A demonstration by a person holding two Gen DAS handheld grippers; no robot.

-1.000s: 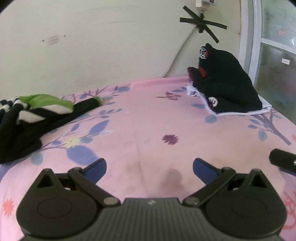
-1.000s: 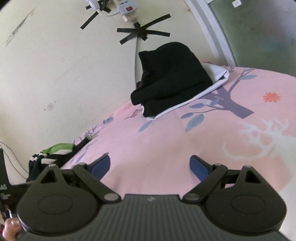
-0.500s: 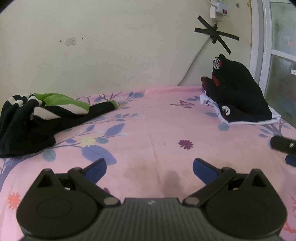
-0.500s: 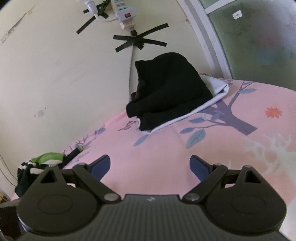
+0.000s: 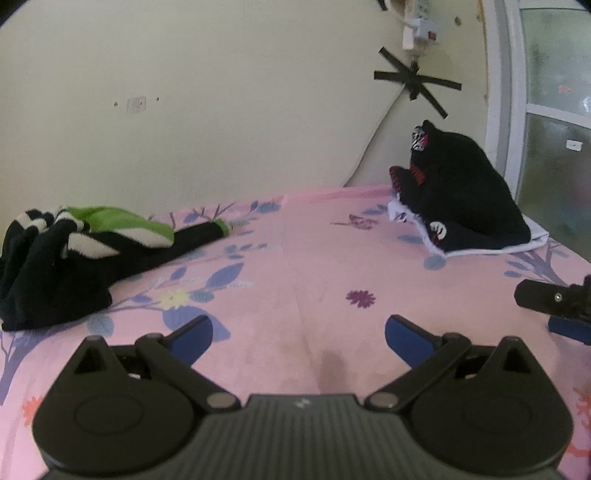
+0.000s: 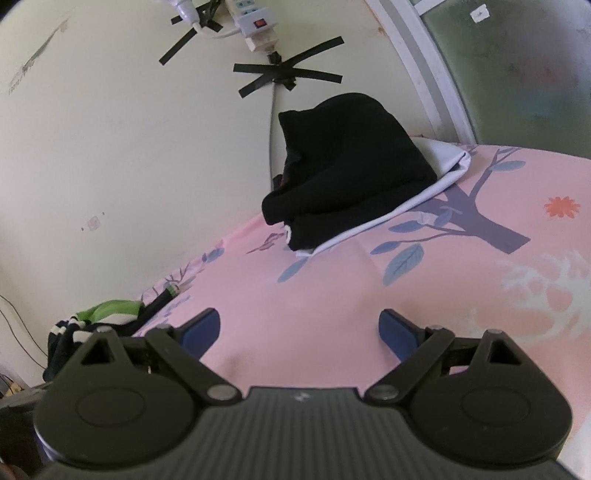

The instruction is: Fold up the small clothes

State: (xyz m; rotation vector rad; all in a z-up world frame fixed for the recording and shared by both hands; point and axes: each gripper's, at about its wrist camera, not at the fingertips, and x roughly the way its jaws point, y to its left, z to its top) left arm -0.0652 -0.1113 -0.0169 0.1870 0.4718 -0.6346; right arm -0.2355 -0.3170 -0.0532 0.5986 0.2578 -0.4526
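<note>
A crumpled black garment with green and white stripes (image 5: 74,254) lies at the far left of the pink flowered sheet (image 5: 295,266); in the right wrist view this striped garment (image 6: 92,325) shows at the lower left. A folded stack of black clothes on a white one (image 5: 465,210) sits at the back right against the wall, seen in the right wrist view as the folded stack (image 6: 347,177). My left gripper (image 5: 298,332) hovers open over bare sheet between the two. My right gripper (image 6: 300,328) is open too, holding nothing; its tip (image 5: 554,299) pokes in at the left view's right edge.
A cream wall (image 5: 221,110) runs along the back of the bed, with a power strip (image 6: 255,22) and cable taped on by black tape crosses (image 6: 288,75). A frosted window with a white frame (image 5: 546,110) stands to the right. Cables hang beyond the bed's left end (image 6: 14,332).
Both views have shifted a little over the bed: the left camera has tilted and the right gripper's tip shows further in at its right edge. Both grippers stay open and the clothes have not moved.
</note>
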